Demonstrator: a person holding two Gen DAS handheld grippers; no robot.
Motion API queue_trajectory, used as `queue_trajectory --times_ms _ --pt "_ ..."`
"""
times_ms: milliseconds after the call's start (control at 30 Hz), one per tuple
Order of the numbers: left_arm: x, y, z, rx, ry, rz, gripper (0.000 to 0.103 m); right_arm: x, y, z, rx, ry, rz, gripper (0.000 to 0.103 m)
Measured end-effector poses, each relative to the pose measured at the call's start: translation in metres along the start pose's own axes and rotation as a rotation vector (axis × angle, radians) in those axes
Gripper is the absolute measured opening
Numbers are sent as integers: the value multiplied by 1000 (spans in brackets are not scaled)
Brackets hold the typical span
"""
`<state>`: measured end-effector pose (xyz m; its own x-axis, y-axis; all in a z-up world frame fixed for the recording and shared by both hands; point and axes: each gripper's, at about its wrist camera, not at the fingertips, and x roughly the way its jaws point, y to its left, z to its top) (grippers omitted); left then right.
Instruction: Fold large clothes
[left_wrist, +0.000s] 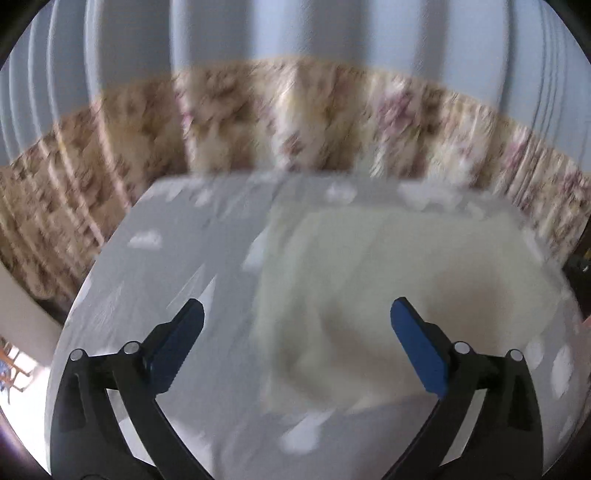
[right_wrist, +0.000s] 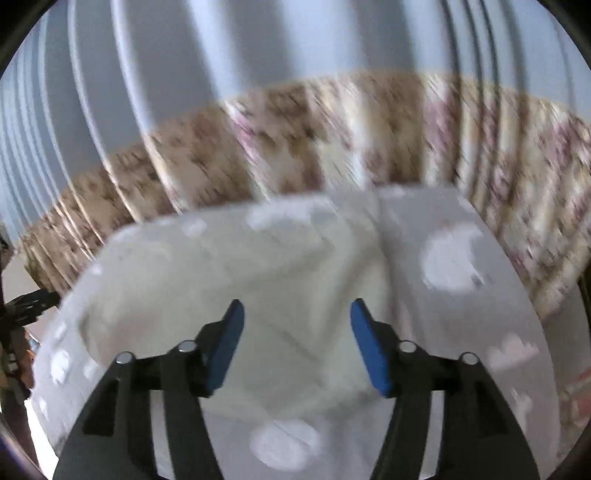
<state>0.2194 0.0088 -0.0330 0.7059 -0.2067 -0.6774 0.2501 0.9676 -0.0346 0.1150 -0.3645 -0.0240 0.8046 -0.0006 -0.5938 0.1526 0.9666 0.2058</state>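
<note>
A cream-white garment lies spread and rumpled on a grey sheet with white cloud shapes. In the left wrist view it fills the right half of the surface. My left gripper is open and empty, hovering over the garment's left edge. In the right wrist view the garment lies across the middle, with a raised fold running along its right side. My right gripper is open and empty above it. Both views are blurred by motion.
The grey cloud-print surface ends at a far edge. Behind it hangs a curtain, floral beige below and pale blue above. A dark object shows at the left edge of the right wrist view.
</note>
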Motion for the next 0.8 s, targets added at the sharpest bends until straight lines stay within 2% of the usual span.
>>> queue_trajectory --times_ms 100,133,167,233,300,367,500,567,667,733,800 --pt "37 -38 28 -14 52 -77 100 34 28 12 -5 -14 15 61" --pt "58 -55 34 -9 94 -108 100 56 38 16 2 10 30 61" --pt "72 -64 38 -1 111 -103 99 70 45 16 2 34 42 61" --pt "100 -83 41 23 135 -66 99 103 59 14 -25 87 26 61" --pt "136 -97 36 81 192 29 95 130 64 7 -58 168 -27 57" --pt "166 -92 23 105 236 97 99 149 62 -5 -86 237 -51 56" --pt "182 -84 17 132 228 137 100 162 51 -7 -130 266 -65 56" --pt "190 -80 19 111 237 128 100 172 43 -7 -125 262 -99 57" --pt "189 -78 20 115 240 115 100 174 43 -6 -116 263 -89 57" --pt "181 -74 21 98 240 106 100 164 43 -5 -120 246 -69 56" --pt "158 -70 18 55 239 74 99 137 34 -1 -66 201 -15 56"
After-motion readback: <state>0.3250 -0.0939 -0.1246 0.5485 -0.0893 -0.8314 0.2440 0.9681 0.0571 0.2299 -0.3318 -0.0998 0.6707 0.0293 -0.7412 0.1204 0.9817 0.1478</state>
